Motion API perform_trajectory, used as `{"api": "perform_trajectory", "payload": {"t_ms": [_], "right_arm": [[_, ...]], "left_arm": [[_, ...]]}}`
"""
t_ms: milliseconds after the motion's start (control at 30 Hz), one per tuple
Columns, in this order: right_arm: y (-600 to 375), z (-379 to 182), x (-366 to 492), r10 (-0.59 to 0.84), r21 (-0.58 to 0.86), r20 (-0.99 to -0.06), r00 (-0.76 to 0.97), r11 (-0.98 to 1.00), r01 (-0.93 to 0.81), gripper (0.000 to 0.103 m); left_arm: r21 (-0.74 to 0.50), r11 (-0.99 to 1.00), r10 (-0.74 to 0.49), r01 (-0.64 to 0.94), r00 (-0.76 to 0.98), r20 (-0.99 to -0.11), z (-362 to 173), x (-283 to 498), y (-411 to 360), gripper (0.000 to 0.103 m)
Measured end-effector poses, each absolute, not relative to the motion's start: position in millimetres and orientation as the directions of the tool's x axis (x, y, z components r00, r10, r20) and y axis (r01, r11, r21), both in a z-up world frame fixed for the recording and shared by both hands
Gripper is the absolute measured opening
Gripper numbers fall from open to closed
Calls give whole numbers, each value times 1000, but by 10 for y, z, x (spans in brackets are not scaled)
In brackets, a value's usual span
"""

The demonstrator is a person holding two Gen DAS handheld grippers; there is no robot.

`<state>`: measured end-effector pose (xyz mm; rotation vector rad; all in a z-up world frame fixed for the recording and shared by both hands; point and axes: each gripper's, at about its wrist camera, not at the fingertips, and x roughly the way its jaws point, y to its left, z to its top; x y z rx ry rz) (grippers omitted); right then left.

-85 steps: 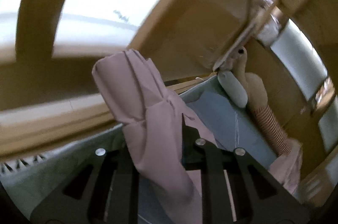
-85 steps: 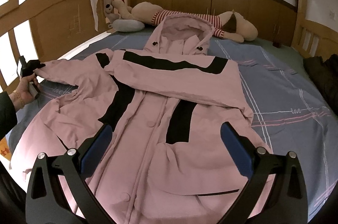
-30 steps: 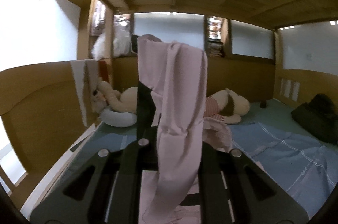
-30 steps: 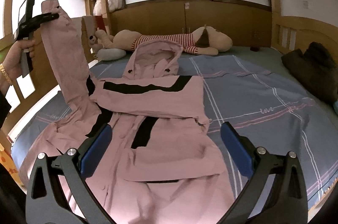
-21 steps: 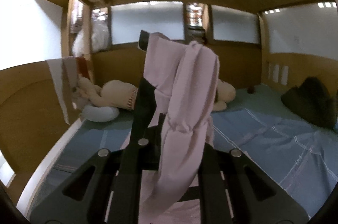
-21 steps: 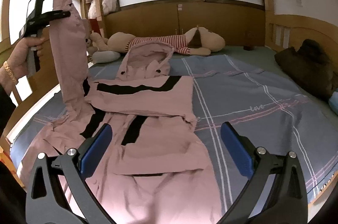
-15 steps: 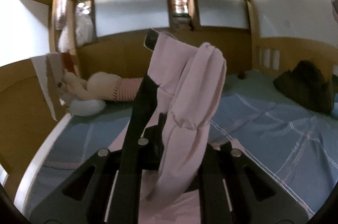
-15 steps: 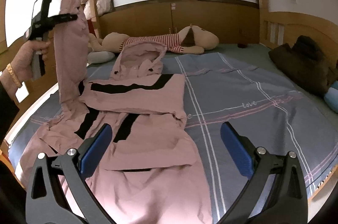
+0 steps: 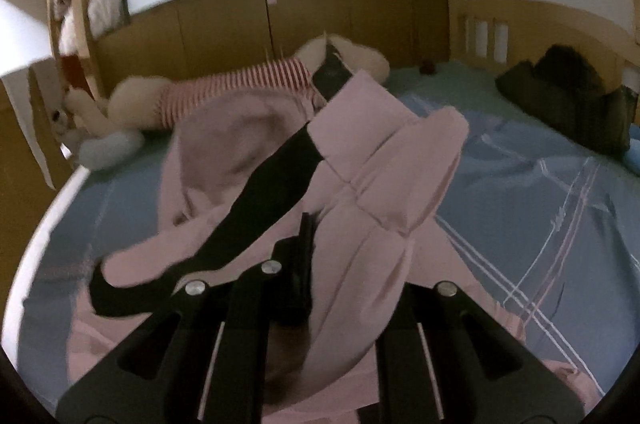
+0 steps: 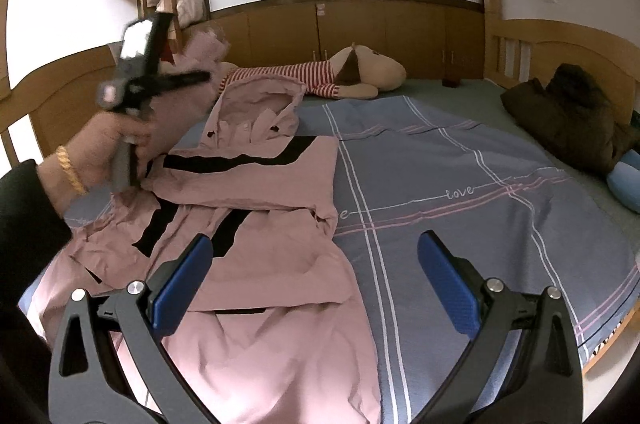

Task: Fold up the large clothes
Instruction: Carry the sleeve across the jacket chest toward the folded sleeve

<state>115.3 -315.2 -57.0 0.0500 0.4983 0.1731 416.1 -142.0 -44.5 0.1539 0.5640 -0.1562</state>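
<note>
Left gripper (image 9: 308, 244) jaws clamped on the sleeve (image 9: 380, 184), lifted above the coat (image 10: 256, 244) lying lengthwise on the bed (image 10: 460, 184). Right gripper (image 10: 316, 284) jaws wide apart, empty, over the coat's lower half, hood straight ahead.

The word "love" (image 10: 459, 192) was stitched in white thread on the blue bed sheet with pink and white stripes (image 10: 440, 160), toward its right edge. No other words could be read.
</note>
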Motion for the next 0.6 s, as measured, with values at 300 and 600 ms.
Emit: {"api": "perform_trajectory", "payload": {"t_ms": [300,600], "right_arm": [[-3231,-600,1140,163,86,-483,860,987,-139,102],[-3281,-648,1141,150,80,-500,853,989,-127,102]], "left_arm": [[108,974,-89,199,773,-628,-1026,4430,-1677,9],[112,978,-60,174,757,-651,-1305,4528,-1816,11]]}}
